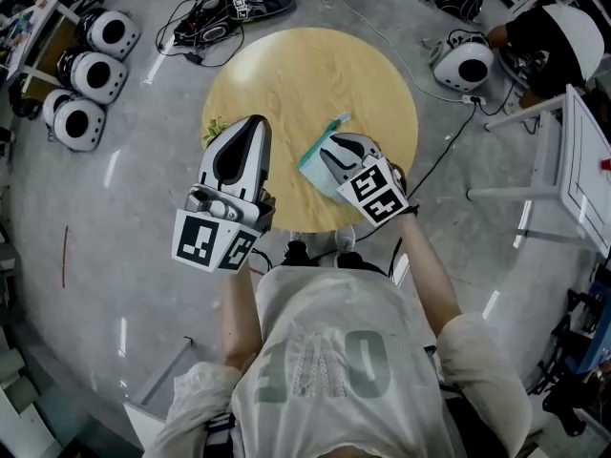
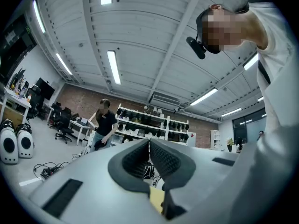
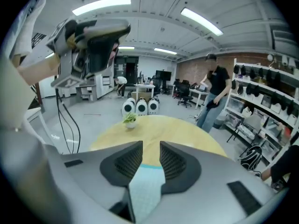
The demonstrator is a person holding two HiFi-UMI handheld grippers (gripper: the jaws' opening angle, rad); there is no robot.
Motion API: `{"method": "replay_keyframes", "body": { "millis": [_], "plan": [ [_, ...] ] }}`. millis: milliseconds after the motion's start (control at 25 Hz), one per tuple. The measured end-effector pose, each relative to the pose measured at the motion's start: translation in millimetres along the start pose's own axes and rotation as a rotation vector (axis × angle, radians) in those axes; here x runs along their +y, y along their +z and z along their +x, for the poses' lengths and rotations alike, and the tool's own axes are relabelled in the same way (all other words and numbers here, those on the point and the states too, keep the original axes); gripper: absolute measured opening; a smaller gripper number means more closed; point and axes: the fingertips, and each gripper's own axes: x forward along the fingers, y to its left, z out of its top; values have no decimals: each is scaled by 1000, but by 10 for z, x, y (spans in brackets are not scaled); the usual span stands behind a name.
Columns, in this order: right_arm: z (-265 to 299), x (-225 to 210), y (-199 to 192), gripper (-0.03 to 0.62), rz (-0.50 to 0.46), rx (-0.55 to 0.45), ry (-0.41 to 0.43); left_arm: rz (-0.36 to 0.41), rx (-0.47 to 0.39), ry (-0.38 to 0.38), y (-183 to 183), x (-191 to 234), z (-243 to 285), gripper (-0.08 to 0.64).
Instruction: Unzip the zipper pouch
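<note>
Right hand-held gripper [image 1: 329, 153] [image 3: 151, 149]: smooth grey moulded shell, black pads with a fine ribbed grid. The jaws stand partly apart with a clear gap, and the pads press on nothing.

Left hand-held gripper [image 1: 250, 124] [image 2: 149, 143]: same build. The jaw tips are drawn together with nothing between them. It hangs over the near-left part of the bench and points toward the far side.

Bench [image 1: 315, 74]: round top of pale yellow wood with visible grain and a matt finish.

Pouch [image 1: 315, 154] [image 3: 145, 190]: flat and rectangular, of soft pale blue-teal fabric. In the right gripper view a darker teal band runs along its far edge. It lies flat on the bench, right of centre and toward the near edge, turned at an angle. The zipper is too small to make out.

Pouch relative to the right hand-held gripper: it is directly under the jaws. Its far edge shows in the gap between the pads, and the rest runs back beneath the gripper. In the head view it sticks out on the gripper's left and far sides. The left hand-held gripper is to its left, not touching.

Potted plant [image 1: 212, 130] [image 3: 130, 119]: small, with green leaves in a white pot, at the bench's left edge.
</note>
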Motion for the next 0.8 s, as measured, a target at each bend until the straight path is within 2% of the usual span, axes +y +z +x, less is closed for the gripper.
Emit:
{"method": "replay_keyframes", "body": {
  "millis": [120,240,440,560,680,800],
  "plan": [
    [-352,-390,372,120,33,-107,-102,7,-15,-3,26,-37,60,34],
    [-790,-755,692,120,50,-219,-222,32,-26,33,79,-58,126,34],
    [-1577,-1062,1070,69,140,-431,-397,146,-31,94,220,-206,264,34],
    [-1926,-1045,1088,43,192,-521,-492,207,-39,77,275,-387,320,34],
    [-2141,-987,973,29,238,-562,-578,230,-55,52,299,-538,363,34],
    [-2207,-889,799,29,277,-561,-593,237,-60,38,294,-631,390,34]
  ]
}}
